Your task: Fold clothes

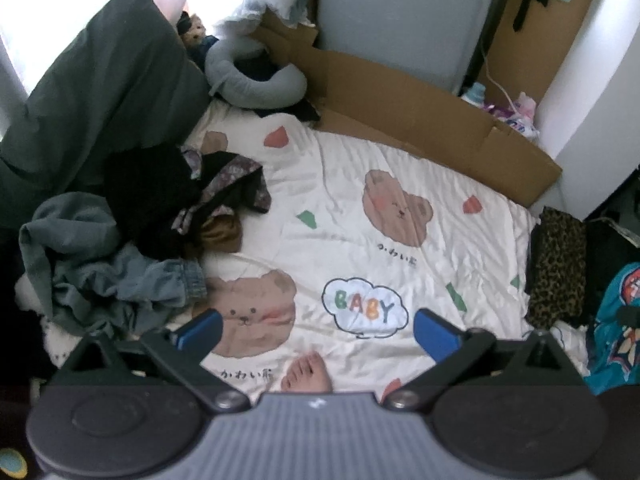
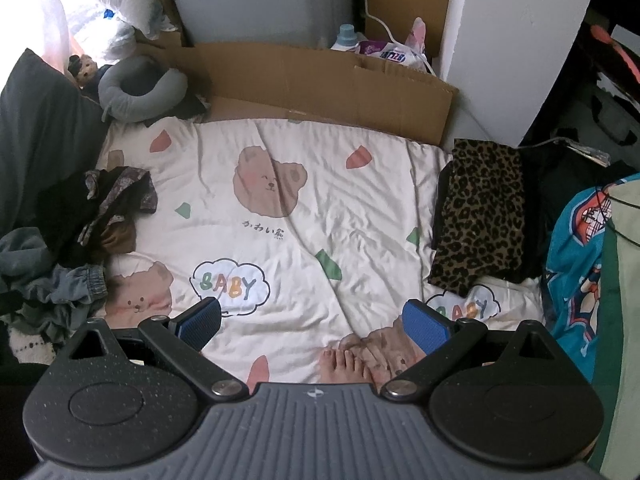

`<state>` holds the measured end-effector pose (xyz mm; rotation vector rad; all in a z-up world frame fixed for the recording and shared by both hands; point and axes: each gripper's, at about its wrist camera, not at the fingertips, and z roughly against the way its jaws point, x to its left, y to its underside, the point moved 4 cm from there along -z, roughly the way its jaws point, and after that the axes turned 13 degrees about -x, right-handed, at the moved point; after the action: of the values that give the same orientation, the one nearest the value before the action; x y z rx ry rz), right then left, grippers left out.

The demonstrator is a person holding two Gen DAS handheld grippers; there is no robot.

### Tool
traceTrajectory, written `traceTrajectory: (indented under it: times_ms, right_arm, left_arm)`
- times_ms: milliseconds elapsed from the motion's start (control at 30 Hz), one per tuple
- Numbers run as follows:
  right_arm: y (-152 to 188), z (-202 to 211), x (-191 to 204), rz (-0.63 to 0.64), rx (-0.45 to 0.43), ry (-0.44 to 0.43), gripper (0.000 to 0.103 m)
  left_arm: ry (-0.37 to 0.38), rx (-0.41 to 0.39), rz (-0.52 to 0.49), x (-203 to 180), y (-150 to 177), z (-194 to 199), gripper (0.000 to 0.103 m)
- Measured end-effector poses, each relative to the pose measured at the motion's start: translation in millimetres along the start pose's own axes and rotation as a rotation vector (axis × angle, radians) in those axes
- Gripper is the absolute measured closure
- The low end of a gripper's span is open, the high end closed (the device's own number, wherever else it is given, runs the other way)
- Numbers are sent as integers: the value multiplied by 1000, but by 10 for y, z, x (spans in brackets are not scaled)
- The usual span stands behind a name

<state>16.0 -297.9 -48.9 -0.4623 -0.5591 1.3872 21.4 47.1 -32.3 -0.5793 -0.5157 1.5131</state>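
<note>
Wrinkled matt cotton quilt [image 2: 320,208], brown corrugated cardboard [image 2: 320,80], soft leopard-print fabric [image 2: 480,208], faded denim [image 1: 168,280].

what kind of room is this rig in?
Most likely a bedroom at home. A bear-print quilt covers what looks like a bed, a dark pillow and a neck pillow sit at its far end, and unfolded clothes are heaped at one side.

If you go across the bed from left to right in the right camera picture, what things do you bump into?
Pile of unfolded clothes → bear-print blanket → folded leopard-print garment → teal cartoon-print fabric.
</note>
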Motion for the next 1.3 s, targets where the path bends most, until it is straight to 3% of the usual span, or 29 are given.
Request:
traceTrajectory:
  times_ms: [700, 1300]
  right_arm:
    - [-304, -41, 230, 28, -85, 0, 3]
    - [-495, -529, 287, -17, -121, -80, 3]
  left_arm:
    - [-12, -70, 31, 605, -109, -112, 1]
    - [-32, -102, 59, 980, -243, -463, 2]
